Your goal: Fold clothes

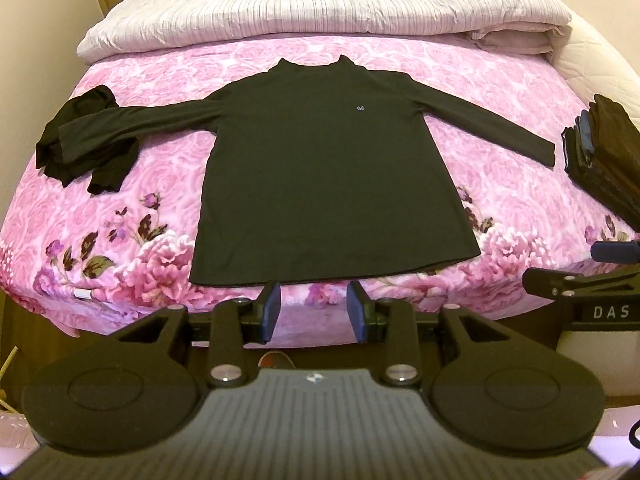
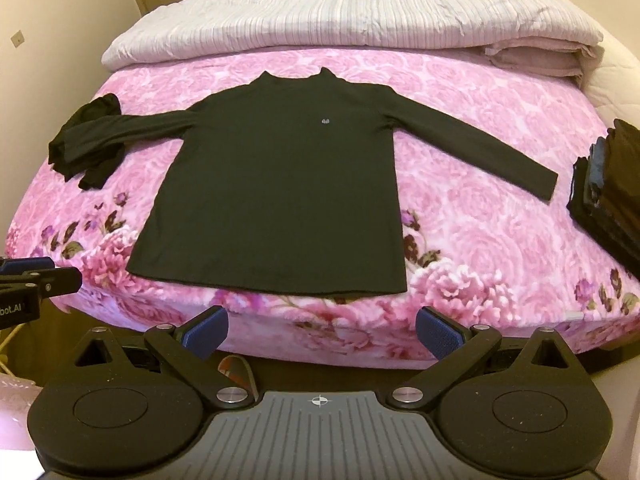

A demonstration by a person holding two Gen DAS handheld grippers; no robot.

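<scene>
Presently 1 black long-sleeved top (image 1: 332, 176) lies flat and unfolded on the pink floral bedspread (image 1: 500, 184), between a crumpled dark heap (image 1: 86, 140) and a folded stack (image 1: 604, 160). Left gripper (image 1: 314, 308) and right gripper (image 2: 320, 334) hover apart, empty, near the hem.

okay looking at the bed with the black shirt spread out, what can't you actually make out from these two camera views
- Small logo on the black shirt: too small to read in either view.
- Folded dark stack: cut off by the right edge in both views, so its full extent is unknown.
- Crumpled black pile: the shirt's sleeve lies over it; separate garments cannot be counted.
- Right claw: cut off by the right edge of the left wrist view.
</scene>
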